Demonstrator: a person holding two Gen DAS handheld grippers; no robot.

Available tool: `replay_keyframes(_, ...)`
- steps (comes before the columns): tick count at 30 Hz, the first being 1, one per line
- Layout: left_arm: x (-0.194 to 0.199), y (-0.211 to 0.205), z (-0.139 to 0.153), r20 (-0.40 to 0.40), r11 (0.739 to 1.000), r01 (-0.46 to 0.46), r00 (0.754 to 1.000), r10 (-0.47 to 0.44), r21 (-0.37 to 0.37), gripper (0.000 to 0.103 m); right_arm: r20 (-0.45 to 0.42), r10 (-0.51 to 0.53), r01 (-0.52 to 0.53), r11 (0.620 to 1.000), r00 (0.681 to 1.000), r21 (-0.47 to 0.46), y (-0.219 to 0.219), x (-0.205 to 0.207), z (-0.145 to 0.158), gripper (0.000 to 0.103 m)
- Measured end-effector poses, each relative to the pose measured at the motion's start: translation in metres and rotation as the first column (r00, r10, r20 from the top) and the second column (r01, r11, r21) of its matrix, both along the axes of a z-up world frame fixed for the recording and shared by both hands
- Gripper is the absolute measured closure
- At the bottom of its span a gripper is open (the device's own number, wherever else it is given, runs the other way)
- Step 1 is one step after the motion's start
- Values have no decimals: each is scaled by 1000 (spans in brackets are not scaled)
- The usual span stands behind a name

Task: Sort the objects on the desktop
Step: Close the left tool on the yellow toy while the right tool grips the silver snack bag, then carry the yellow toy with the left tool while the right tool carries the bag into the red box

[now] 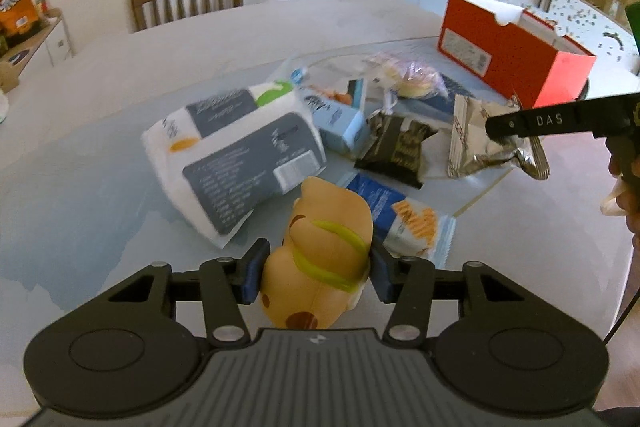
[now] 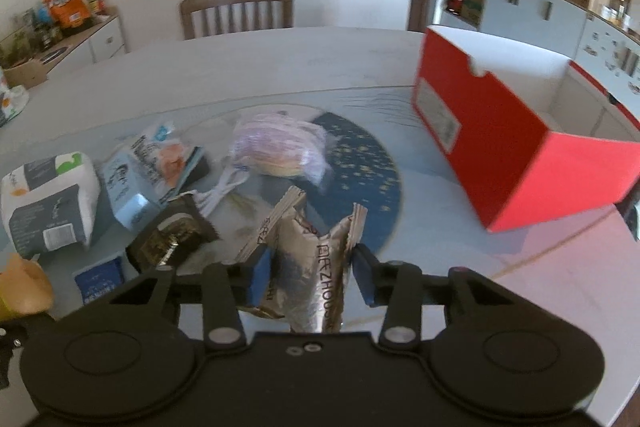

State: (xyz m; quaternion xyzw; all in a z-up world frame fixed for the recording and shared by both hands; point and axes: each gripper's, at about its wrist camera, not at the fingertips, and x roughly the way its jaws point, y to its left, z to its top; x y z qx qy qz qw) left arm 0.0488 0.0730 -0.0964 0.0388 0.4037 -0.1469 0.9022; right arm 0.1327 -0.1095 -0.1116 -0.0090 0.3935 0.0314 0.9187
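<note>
The left hand-held gripper [image 1: 318,273] clamps the toy dog [image 1: 320,263] above the bench [image 1: 100,187]; the right hand-held gripper [image 2: 308,277] pinches the silver snack packet [image 2: 316,263] (crinkled, slippery foil). Either may slip out before reaching the red box [image 2: 500,155].

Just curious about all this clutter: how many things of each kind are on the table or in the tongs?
Snack packets: 3 (silver packet, dark packet, blue packet)
Bagged bun: 1
Soft paper packs: 2 (white pack, light blue pack)
Toy animal: 1
Red box: 1
Total: 8
</note>
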Motion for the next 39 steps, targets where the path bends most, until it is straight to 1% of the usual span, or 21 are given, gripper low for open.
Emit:
replay_keyframes(5,4,-6,9,16,999,40,999,-40,-15,53,9,-47,47,999,999,-2,-14,-14,7,66)
replay_keyframes(9,6,-13,16,22,998,66,998,-66,-23,53,5,-65,65,998,998,-1,-22,-23,9,67)
replay_keyframes(16,11,-35,33,26,995,98,995,-98,-27,53,25,-88,87,996,996,33,-44,-32,20,68)
replay_keyframes(21,18,-57,46,34,993,110,993,-109,-31,53,50,-74,71,995,996,74,-67,-29,35,68)
replay_keyframes(24,22,-76,55,47,994,109,993,-108,-23,52,69,-56,48,993,996,107,-85,-23,48,68)
replay_keyframes(32,48,-134,71,72,998,57,996,-55,-29,52,123,9,-29,986,992,163,-146,9,82,68)
replay_keyframes(36,64,-166,83,88,998,46,995,-43,-38,52,143,33,-57,984,989,168,-176,27,92,67)
replay_keyframes(39,75,-190,92,97,998,50,994,-47,-33,52,141,44,-69,982,989,177,-196,42,95,67)
